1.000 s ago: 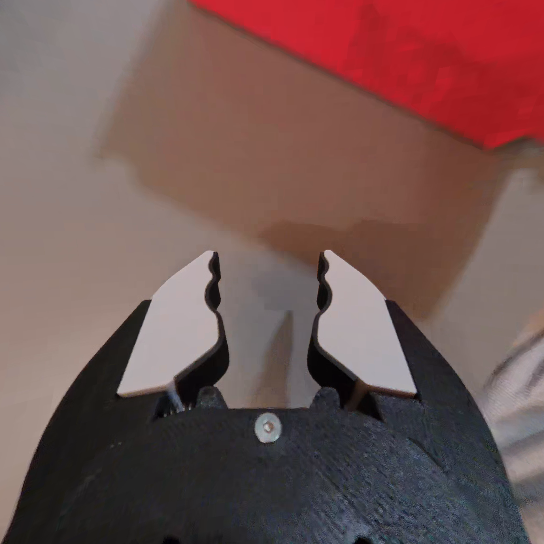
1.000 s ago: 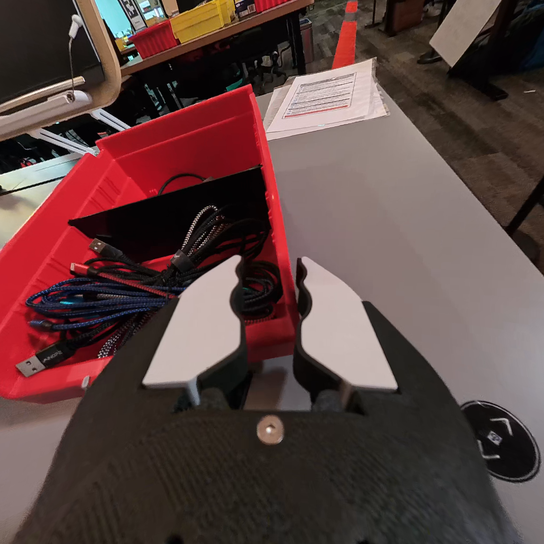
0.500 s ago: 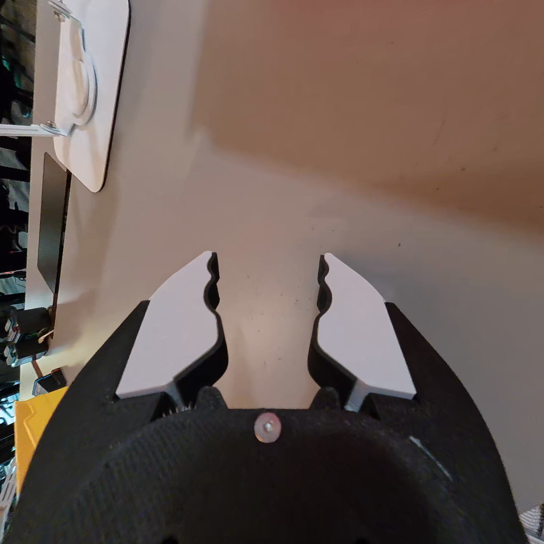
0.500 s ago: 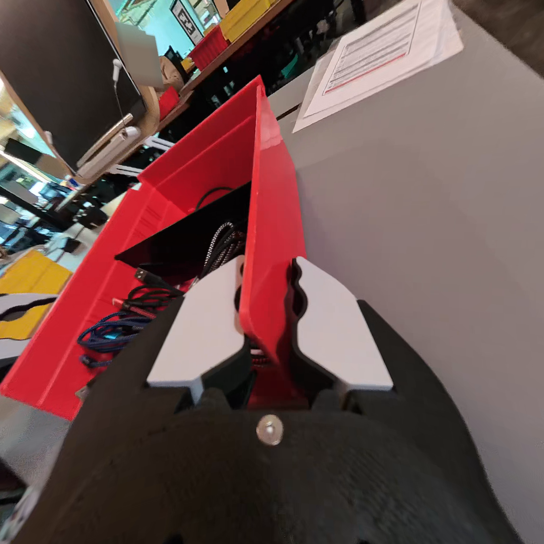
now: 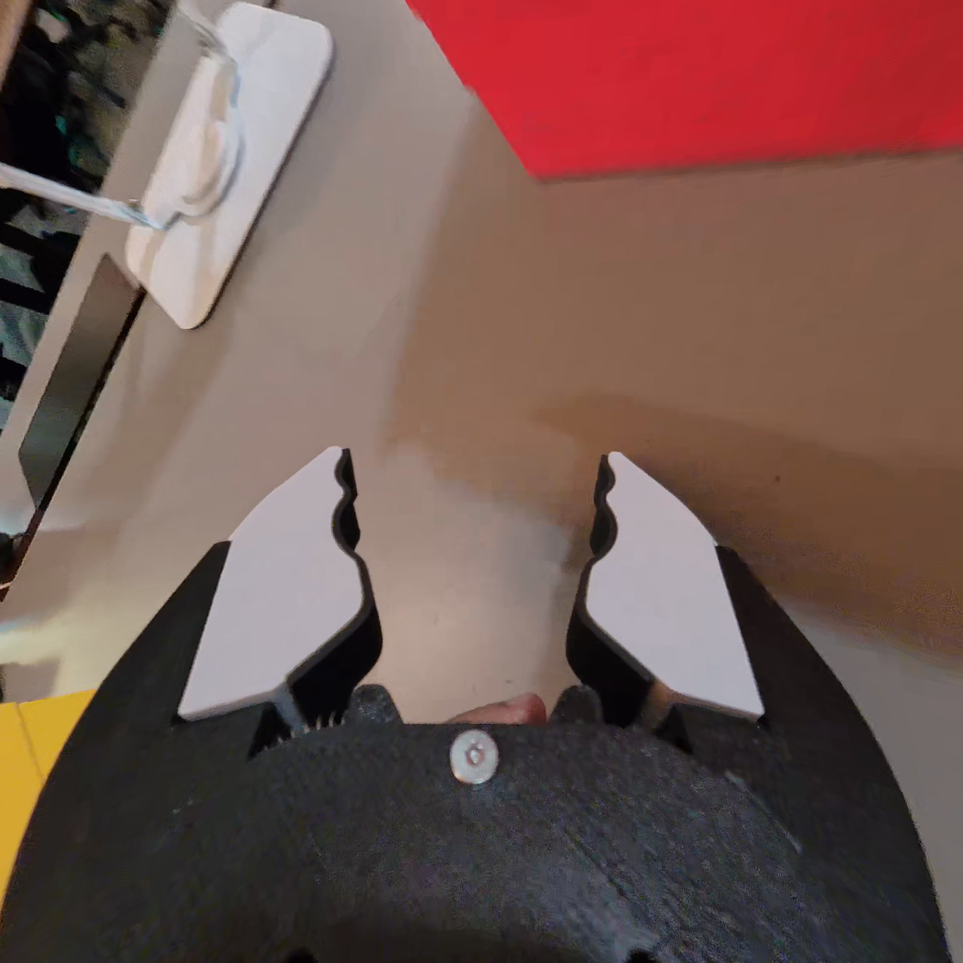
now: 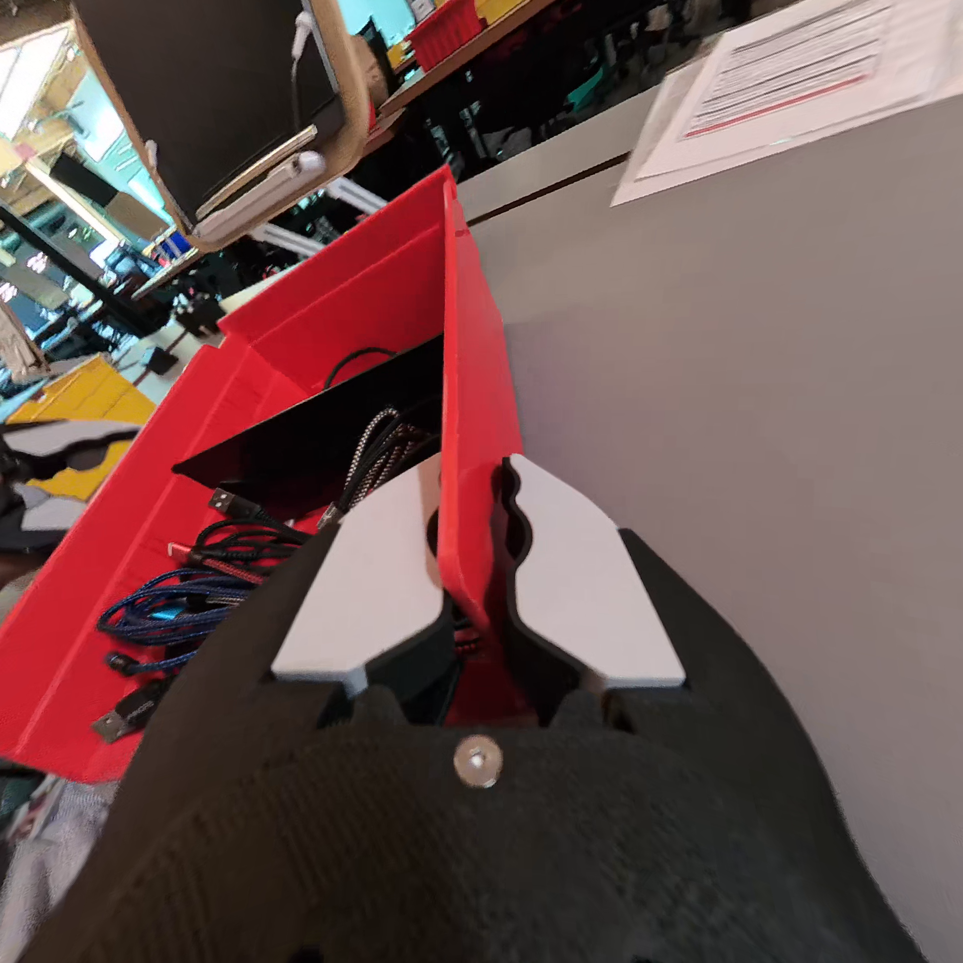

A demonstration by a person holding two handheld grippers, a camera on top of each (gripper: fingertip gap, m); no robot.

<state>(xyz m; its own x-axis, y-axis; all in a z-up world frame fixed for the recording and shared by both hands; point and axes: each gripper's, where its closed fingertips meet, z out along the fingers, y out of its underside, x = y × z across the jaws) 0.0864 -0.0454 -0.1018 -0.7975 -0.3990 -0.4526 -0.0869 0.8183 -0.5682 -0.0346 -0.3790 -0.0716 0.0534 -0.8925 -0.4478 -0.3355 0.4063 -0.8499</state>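
Observation:
A red plastic bin holds several coiled cables and a black divider panel. My right gripper straddles the bin's right side wall near its front corner, one finger inside and one outside, shut on the wall. The bin looks tipped in this view. My left gripper is wide open and empty above the grey table. A corner of the red bin lies ahead of it to the right. The left gripper also shows in the right wrist view, left of the bin.
A white monitor-stand base sits on the table at the left. A yellow bin is at the left edge. A printed sheet lies at the table's far right. A dark monitor stands behind the bin.
My right gripper moved forward over the bin's right wall and closed on it, and the bin tipped. My left gripper opened wider and swung so the bin's corner came into view.

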